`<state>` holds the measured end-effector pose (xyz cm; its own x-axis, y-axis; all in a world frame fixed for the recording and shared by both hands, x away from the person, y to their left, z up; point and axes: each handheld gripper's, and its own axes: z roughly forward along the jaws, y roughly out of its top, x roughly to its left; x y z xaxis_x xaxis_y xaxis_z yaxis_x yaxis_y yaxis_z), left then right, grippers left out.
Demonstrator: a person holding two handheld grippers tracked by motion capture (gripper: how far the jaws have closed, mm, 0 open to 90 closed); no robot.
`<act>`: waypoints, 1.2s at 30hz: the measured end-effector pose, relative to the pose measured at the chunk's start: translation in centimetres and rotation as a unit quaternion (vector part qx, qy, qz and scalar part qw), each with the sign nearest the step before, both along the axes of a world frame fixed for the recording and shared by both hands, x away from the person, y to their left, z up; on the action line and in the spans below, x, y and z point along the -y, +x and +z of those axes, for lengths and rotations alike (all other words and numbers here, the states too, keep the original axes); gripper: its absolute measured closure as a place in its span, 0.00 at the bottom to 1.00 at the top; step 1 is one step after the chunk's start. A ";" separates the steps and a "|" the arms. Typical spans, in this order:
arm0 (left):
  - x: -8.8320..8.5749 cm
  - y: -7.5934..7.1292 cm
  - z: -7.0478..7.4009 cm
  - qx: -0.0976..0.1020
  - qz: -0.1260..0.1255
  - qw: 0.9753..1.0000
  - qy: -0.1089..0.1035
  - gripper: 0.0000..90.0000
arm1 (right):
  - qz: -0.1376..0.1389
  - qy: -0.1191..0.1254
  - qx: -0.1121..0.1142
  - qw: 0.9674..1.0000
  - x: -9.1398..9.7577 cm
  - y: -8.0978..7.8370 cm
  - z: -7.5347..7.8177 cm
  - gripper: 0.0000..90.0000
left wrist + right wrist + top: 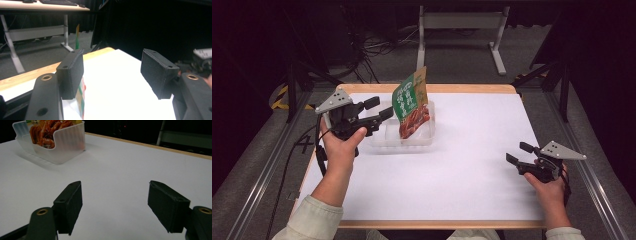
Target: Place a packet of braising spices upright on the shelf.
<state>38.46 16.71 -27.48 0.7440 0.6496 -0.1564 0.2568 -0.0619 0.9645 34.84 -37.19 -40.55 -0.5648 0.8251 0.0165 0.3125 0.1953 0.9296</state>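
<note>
A green and red snack packet [412, 102] stands upright in a clear plastic tray [412, 142] at the back left of the white table [462, 170]. My left gripper [381, 108] hovers just left of the packet, open, with nothing between its jaws. In the left gripper view the left gripper [112, 63] points past the packet's edge [81, 98], which shows beside its left jaw. My right gripper [518, 153] is held at the table's right side, open and empty. In the right gripper view the right gripper [115, 197] faces the tray [65, 143] and the packet [46, 131] from a distance.
A wooden rim [462, 88] borders the table at the back. Beyond it on the floor stand a grey desk frame [459, 21] and loose cables [377, 47]. Dark stands [562, 75] flank both sides. The right gripper [203, 53] appears far off in the left gripper view.
</note>
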 end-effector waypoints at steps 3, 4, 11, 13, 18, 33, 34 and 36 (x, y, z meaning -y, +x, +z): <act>-0.4 -1.0 0.1 0.008 -0.002 1.000 0.011 0.40 | 0.004 0.001 -0.001 1.000 -0.3 0.4 -0.2 0.31; -0.6 -1.4 0.2 0.009 -0.004 1.000 0.013 0.40 | 0.005 0.002 -0.004 1.000 -0.4 0.5 -0.2 0.30; -1.6 -3.4 -0.5 0.030 -0.013 0.999 0.042 0.40 | 0.016 -0.003 -0.011 1.000 -1.1 0.8 -0.6 0.30; -1.8 -3.7 -0.8 0.030 -0.019 0.998 0.052 0.40 | 0.019 -0.001 -0.015 1.000 -1.2 0.8 -0.7 0.29; -2.7 -4.1 -1.7 0.017 -0.024 0.997 0.068 0.38 | 0.024 0.004 -0.019 1.000 -1.2 0.8 -0.8 0.28; -4.7 -3.9 -5.4 -0.005 -0.060 0.994 0.094 0.30 | 0.020 0.008 -0.031 0.999 -0.7 0.6 -1.4 0.28; -4.8 -3.9 -6.0 -0.008 -0.064 0.993 0.098 0.30 | 0.021 0.011 -0.033 0.999 -0.6 0.7 -1.5 0.28; -4.8 -3.8 -6.5 -0.006 -0.070 0.992 0.109 0.30 | 0.023 0.012 -0.034 0.999 -0.6 0.8 -1.5 0.28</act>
<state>34.61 21.52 -34.01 0.8282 0.5594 -0.0342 0.2433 -0.3038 0.9211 35.66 -36.54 -42.07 -0.5990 0.7971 0.0757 0.3666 0.1891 0.9109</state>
